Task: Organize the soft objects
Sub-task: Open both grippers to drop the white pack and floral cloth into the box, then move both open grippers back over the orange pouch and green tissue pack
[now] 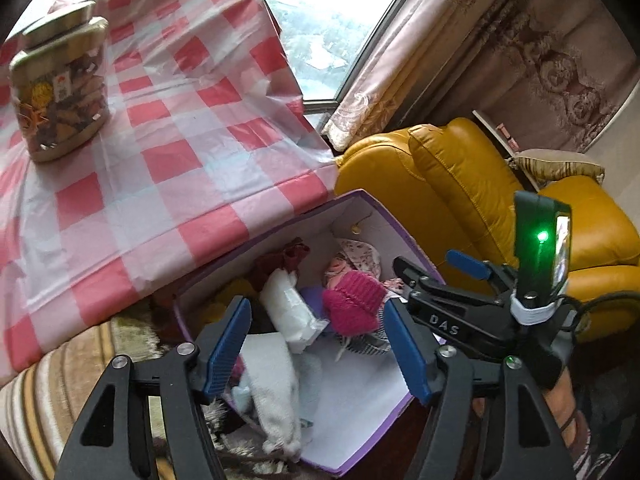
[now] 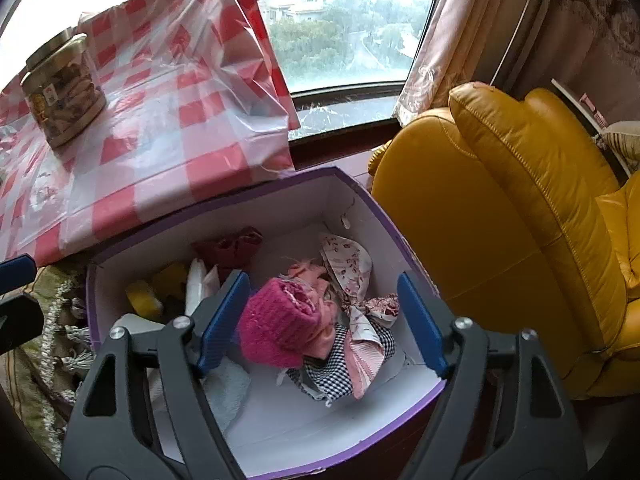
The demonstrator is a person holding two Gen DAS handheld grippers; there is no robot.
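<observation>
A purple-edged white box (image 1: 362,216) (image 2: 404,242) stands on the floor beside the table. It holds soft things: a pink knitted hat (image 1: 354,304) (image 2: 276,330), a white rolled cloth (image 1: 290,308), a white towel (image 1: 274,392), a dark red cloth (image 1: 294,254) (image 2: 230,250), a floral cloth (image 2: 348,264), a checked cloth (image 2: 332,372) and a yellow item (image 2: 144,298). My left gripper (image 1: 318,344) is open and empty above the box. My right gripper (image 2: 324,320) is open and empty above the pink hat, and also shows in the left wrist view (image 1: 436,280).
A table with a red-and-white checked cover (image 1: 168,148) (image 2: 160,132) stands left of the box, with a lidded jar (image 1: 60,84) (image 2: 64,88) on it. A yellow leather armchair (image 1: 472,192) (image 2: 520,220) stands right of the box. A window and curtains lie behind.
</observation>
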